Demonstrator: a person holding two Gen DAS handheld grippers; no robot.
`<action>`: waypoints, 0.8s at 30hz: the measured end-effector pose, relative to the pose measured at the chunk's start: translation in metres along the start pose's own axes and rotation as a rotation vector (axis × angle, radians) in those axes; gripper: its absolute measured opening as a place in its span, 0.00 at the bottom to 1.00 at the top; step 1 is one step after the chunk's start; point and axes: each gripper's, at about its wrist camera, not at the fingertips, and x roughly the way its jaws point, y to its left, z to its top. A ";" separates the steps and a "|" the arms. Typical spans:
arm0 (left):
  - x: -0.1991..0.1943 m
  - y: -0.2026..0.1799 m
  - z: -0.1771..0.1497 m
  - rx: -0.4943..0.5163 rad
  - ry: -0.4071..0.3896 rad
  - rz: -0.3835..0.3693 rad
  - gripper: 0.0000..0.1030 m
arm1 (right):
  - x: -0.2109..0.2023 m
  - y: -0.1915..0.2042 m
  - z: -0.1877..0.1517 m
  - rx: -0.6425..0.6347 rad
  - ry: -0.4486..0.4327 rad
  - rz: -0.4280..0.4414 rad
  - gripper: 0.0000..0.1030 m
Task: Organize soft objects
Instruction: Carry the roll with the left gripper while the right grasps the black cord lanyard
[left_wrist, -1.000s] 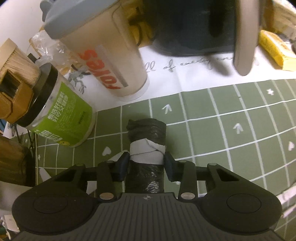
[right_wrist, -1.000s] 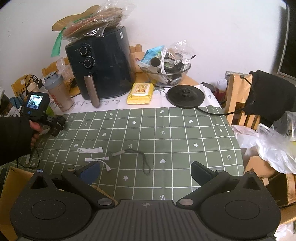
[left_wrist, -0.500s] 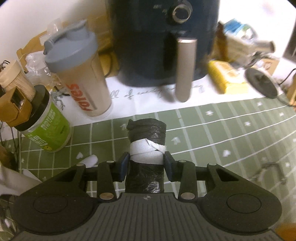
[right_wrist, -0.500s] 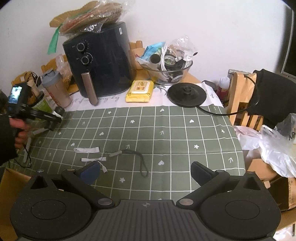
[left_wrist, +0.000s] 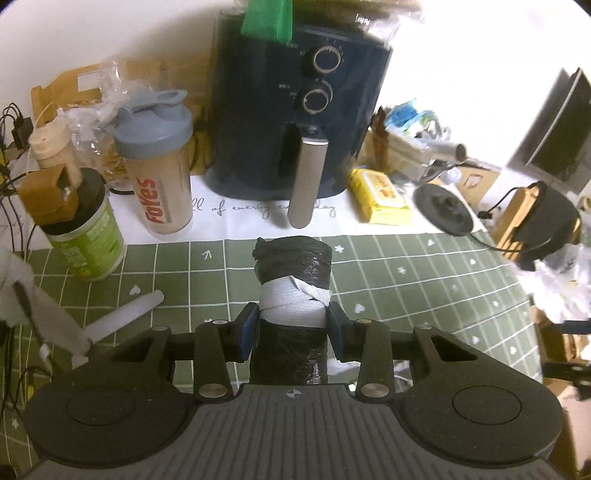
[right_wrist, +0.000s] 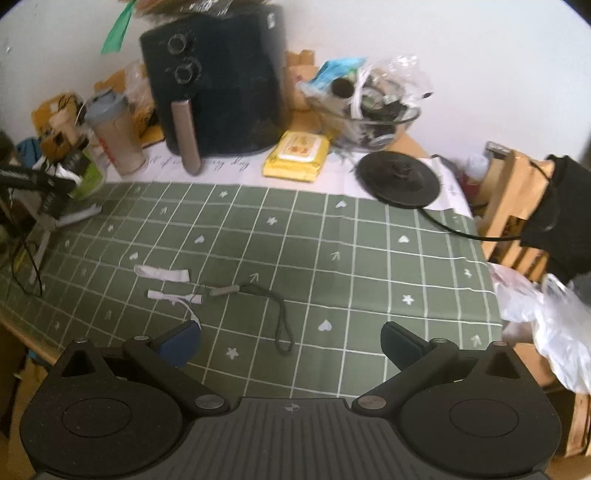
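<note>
My left gripper (left_wrist: 291, 326) is shut on a roll of black plastic bags (left_wrist: 291, 264) bound with a white band, held above the green checked tablecloth (left_wrist: 406, 280). My right gripper (right_wrist: 290, 341) is open and empty over the cloth's near edge. Ahead of it lie a black cord loop (right_wrist: 279, 314), a white strip (right_wrist: 162, 274) and a second white strip with a thin cord (right_wrist: 175, 297). The left gripper's body shows at the far left of the right wrist view (right_wrist: 33, 179).
At the back stand a dark air fryer (right_wrist: 218, 85), a shaker bottle (left_wrist: 159, 162), a green-labelled jar (left_wrist: 85, 232), a yellow pack (right_wrist: 297, 153), a black round base with cable (right_wrist: 399, 181) and a glass bowl of clutter (right_wrist: 373, 118). White plastic bags (right_wrist: 546, 317) lie off the right edge.
My left gripper has drawn back and risen from beside the shaker bottle, still holding the roll. My right gripper has shifted a little nearer to the cords.
</note>
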 end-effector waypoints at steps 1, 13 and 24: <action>-0.005 0.000 -0.002 -0.007 -0.003 -0.006 0.38 | 0.006 0.000 0.001 -0.002 0.008 0.009 1.00; -0.057 0.007 -0.030 -0.082 -0.034 -0.035 0.38 | 0.079 0.014 0.018 -0.127 0.059 0.076 0.96; -0.089 0.016 -0.052 -0.164 -0.055 -0.037 0.38 | 0.144 0.027 0.026 -0.284 0.117 0.086 0.59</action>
